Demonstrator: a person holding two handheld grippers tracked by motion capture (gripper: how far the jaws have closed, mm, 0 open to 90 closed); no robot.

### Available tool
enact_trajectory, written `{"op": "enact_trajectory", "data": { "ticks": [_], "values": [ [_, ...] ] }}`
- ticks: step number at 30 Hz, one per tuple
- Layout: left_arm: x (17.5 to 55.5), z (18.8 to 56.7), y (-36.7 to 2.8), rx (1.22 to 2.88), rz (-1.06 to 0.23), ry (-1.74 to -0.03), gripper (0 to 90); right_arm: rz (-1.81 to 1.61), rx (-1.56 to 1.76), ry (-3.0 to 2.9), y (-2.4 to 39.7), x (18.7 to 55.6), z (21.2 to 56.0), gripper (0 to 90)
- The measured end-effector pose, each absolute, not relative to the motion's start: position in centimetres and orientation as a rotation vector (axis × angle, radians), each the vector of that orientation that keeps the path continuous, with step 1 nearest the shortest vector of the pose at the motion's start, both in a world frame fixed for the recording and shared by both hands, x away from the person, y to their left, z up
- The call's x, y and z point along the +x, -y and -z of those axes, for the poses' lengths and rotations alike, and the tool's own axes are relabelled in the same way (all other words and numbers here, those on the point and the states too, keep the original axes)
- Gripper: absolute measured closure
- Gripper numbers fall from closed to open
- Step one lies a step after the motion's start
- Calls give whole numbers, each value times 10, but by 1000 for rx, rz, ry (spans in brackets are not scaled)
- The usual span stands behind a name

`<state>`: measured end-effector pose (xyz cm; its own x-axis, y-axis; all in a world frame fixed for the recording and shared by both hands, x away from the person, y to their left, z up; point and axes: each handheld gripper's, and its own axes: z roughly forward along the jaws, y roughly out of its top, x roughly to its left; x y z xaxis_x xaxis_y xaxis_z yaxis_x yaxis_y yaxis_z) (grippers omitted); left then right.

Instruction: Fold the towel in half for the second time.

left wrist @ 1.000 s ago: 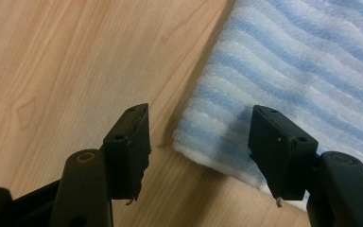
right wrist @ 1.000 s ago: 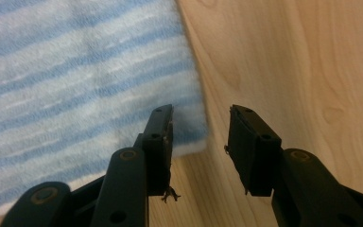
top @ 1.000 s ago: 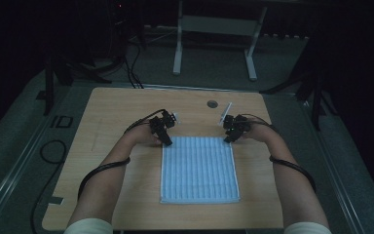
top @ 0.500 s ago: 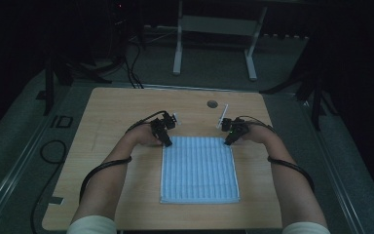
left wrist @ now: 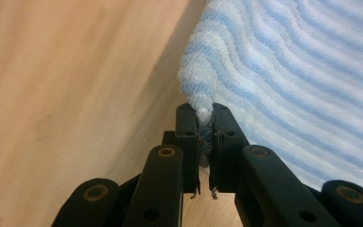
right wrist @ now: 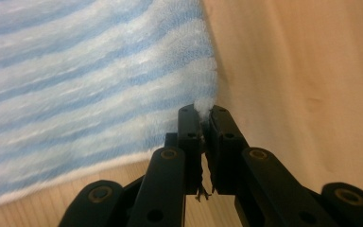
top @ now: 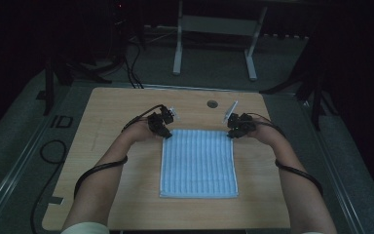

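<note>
Gripping the towel (top: pixel 198 163) by its two far corners, ready to lift and fold.

We clamp the left gripper (top: pixel 164 130) on the far left corner and the right gripper (top: pixel 233 131) on the far right one, jaws having just closed with cloth pinched between; the towel lies flat mid-table (top: pixel 126 105), so matching corner holds should keep its far edge straight as it rises.
</note>
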<state>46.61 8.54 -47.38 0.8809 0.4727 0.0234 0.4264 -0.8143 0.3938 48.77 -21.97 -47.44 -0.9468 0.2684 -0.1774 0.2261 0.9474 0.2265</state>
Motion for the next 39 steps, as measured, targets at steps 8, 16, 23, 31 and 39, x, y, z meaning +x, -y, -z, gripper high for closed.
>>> {"op": "enact_trajectory", "data": {
  "ticks": [8,16,23,31,39],
  "values": [
    [428,448,-97,2624,-241,-571,835,-449,279,-2780,230,447,446,846],
    [388,451,-99,2698,-238,-448,835,-480,167,-2730,229,387,436,846],
    [349,450,-98,2702,-228,-361,832,-501,104,-2721,230,342,441,845],
    [306,434,-98,2648,-183,-306,831,-572,127,-2724,249,312,444,844],
    [258,447,-87,2695,71,-136,660,-570,56,-2854,255,273,457,755]
  ]
}}
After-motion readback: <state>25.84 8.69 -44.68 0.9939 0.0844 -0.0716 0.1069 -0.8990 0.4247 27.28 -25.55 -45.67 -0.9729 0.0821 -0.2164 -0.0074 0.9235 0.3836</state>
